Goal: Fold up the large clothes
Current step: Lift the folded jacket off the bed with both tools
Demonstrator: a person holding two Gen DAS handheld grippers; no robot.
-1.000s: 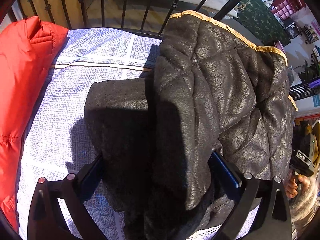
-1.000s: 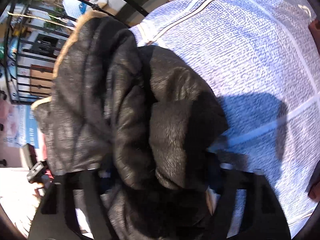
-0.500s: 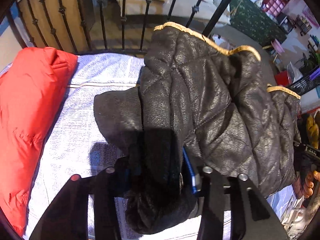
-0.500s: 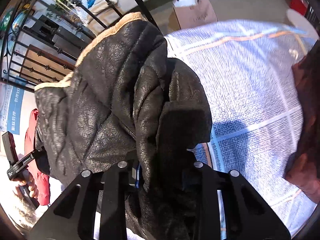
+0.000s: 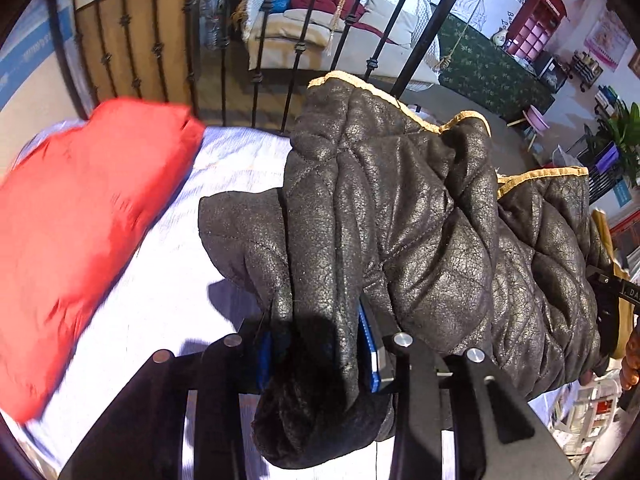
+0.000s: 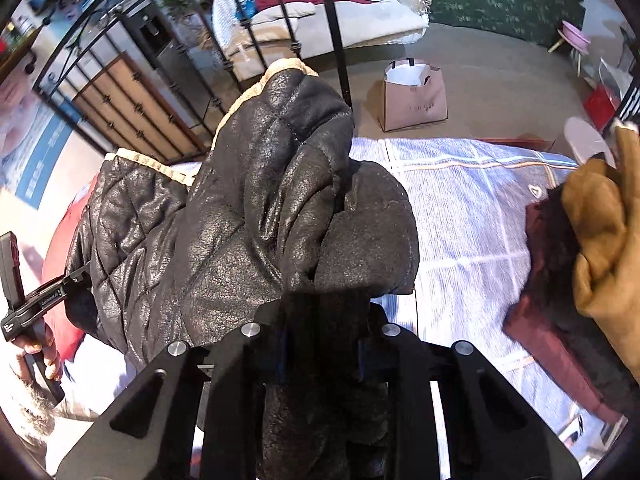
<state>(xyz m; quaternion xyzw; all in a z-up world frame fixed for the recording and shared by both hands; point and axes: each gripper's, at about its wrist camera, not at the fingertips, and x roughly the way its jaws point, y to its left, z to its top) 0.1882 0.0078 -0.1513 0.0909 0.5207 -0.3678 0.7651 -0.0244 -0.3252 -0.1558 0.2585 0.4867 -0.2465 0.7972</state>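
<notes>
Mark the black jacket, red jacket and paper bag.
black jacket (image 5: 420, 232), left wrist view, on its quilted shell.
red jacket (image 5: 88, 208), left wrist view, on its middle.
paper bag (image 6: 416, 100), right wrist view, on its front face.

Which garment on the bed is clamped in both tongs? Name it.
The black quilted jacket with tan trim, lifted and gripped by both tongs; the red jacket and the maroon-and-tan garment lie untouched.

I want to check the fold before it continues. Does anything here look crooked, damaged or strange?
Nothing looks damaged. The black quilted jacket with tan trim hangs bunched between the left gripper and the right gripper, both shut on thick wads of it, so it is not spread flat on the blue-white patterned bedsheet.
</notes>
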